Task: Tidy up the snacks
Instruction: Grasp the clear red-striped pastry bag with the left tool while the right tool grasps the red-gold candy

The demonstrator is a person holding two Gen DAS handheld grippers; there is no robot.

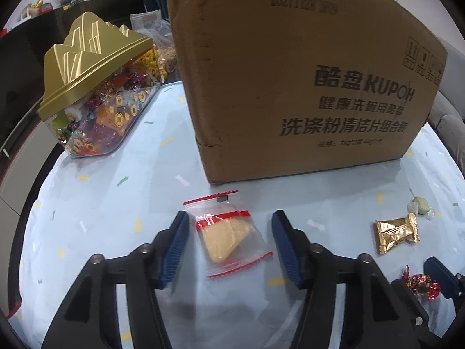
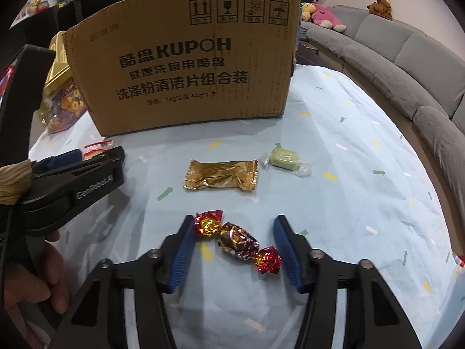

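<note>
A: Both tools are low over the blue cloth (image 2: 334, 133), and both are spread wide with nothing in them. The left gripper (image 1: 229, 242) straddles the clear wafer packet (image 1: 231, 237), which lies flat between its blue pads (image 1: 175, 250), touching neither.

B: And the right gripper (image 2: 234, 248) brackets the red foil candy (image 2: 238, 240). That one lies slanted, its far twist close to the left pad, its near twist close to the right one.

A: That slant is the worry, I think. Close on it and the pads may catch only the twisted ends, so the candy could spin or squirt out.

B: The packet has its own trouble. It's thin and slippery-looking; the pads might slide over the plastic and pinch only a loose edge, or crush the wafers inside.

A: Just beyond the right tool sit the gold packet (image 2: 221, 176) and, to its right, the green candy (image 2: 283, 158), both in front of the cardboard box (image 2: 186, 58). A push forward could nudge them.

B: The two tools are near each other too. Lifting together, they might bump.

A: And the gold-lidded candy jar (image 1: 96, 99) stands far left beside the box. I can't tell which container is the target.
</note>
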